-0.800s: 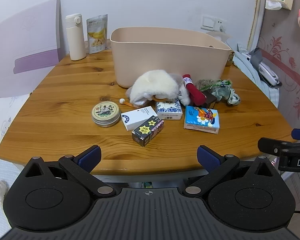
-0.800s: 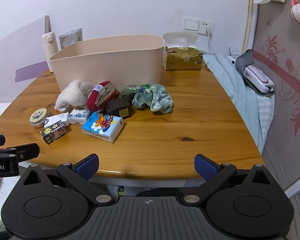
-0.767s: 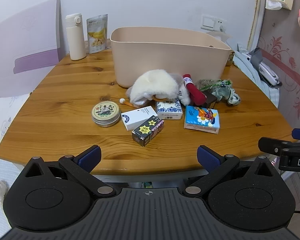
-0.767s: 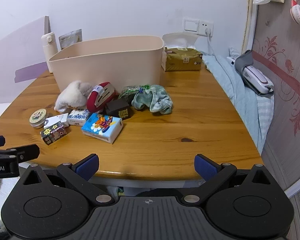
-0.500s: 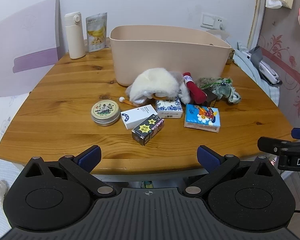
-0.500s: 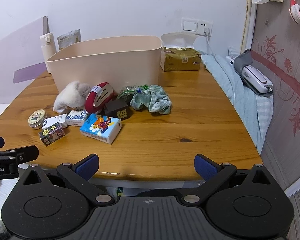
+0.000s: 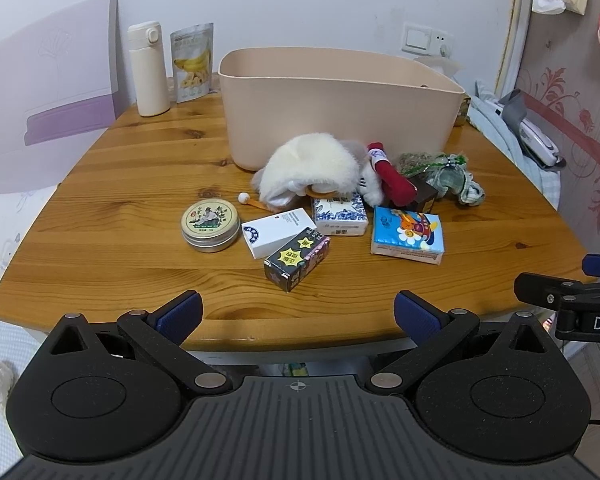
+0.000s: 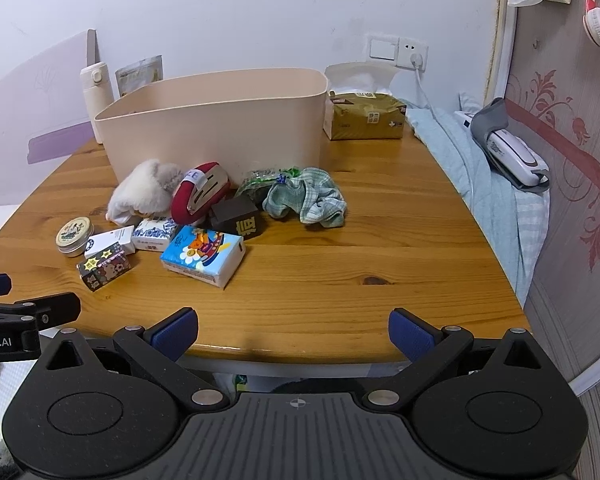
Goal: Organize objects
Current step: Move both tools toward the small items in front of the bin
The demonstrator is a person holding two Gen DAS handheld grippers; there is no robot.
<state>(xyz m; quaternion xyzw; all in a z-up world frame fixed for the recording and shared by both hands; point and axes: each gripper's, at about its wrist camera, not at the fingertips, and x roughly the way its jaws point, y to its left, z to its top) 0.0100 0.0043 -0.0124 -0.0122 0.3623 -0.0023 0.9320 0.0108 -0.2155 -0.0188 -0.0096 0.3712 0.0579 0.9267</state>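
A beige bin [image 7: 340, 108] [image 8: 216, 136] stands at the back of the wooden table [image 7: 120, 216]. In front of it lie a white fluffy toy [image 7: 312, 168], a red stapler-like item [image 8: 198, 196], a round tin [image 7: 209, 224], a white box [image 7: 278, 232], a dark star-printed box [image 7: 298, 258], a blue-white tissue pack [image 7: 340, 214], a cartoon tissue pack [image 7: 408, 234] [image 8: 204, 254], a brown box [image 8: 236, 216] and a green cloth [image 8: 306, 196]. My left gripper [image 7: 296, 312] and right gripper [image 8: 294, 330] are both open and empty at the table's near edge.
A cream flask [image 7: 148, 68] and a snack pouch [image 7: 192, 62] stand at the back left. A gold tissue box [image 8: 366, 116] sits right of the bin. A bed with a white device [image 8: 512, 152] lies along the right side.
Both grippers have shifted slightly upward and closer to the table; the objects have not moved.
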